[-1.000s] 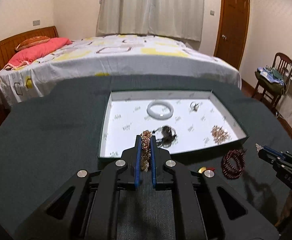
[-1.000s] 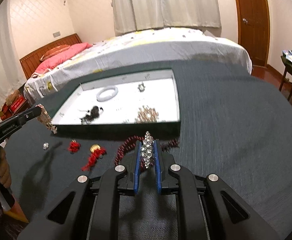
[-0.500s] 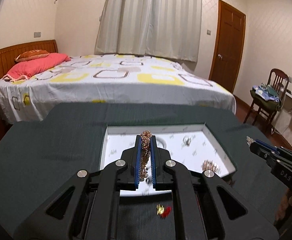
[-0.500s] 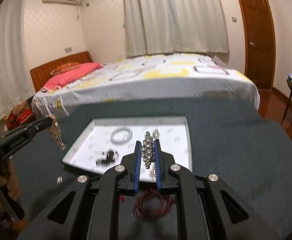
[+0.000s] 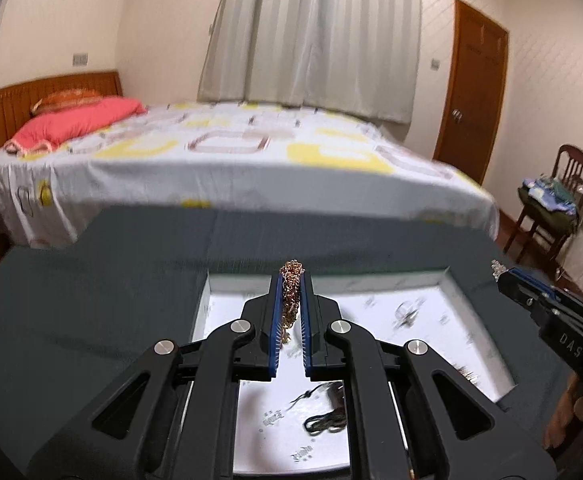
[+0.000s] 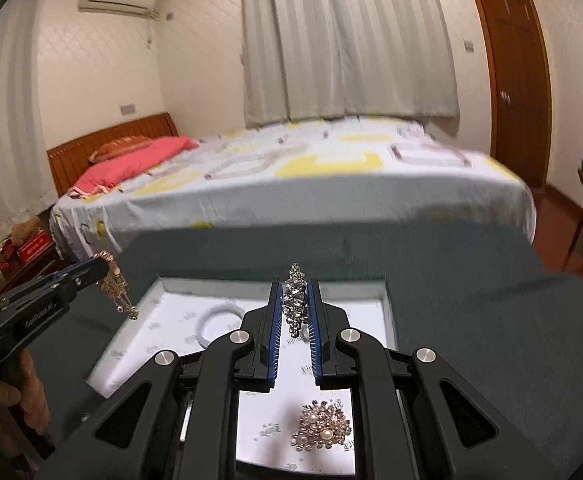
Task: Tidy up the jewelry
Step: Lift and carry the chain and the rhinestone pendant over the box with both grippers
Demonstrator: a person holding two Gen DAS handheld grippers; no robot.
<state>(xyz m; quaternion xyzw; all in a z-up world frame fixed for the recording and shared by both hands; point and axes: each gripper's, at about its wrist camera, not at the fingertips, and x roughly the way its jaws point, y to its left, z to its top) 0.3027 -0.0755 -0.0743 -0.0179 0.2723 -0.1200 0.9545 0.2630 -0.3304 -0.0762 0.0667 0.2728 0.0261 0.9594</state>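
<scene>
Your left hand-held gripper point(image 5: 290, 280) is clenched on a gold chain point(image 5: 290, 300), which hangs between its blue pads above the near left part of the white tray point(image 5: 447, 276). Your right hand-held gripper point(image 6: 294, 286) is clenched on a rhinestone piece point(image 6: 296, 304), held over the tray's middle. In the tray lie a white bangle point(image 6: 211, 318), a pearl brooch point(image 6: 321, 428) and a dark cord point(image 5: 325, 422). The tray sits on the dark bench point(image 5: 91, 300), with the bed point(image 5: 231, 160) beyond.

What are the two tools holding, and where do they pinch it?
Left tool: gold chain, near its top. Right tool: sparkly crystal piece, pinched by its sides.
</scene>
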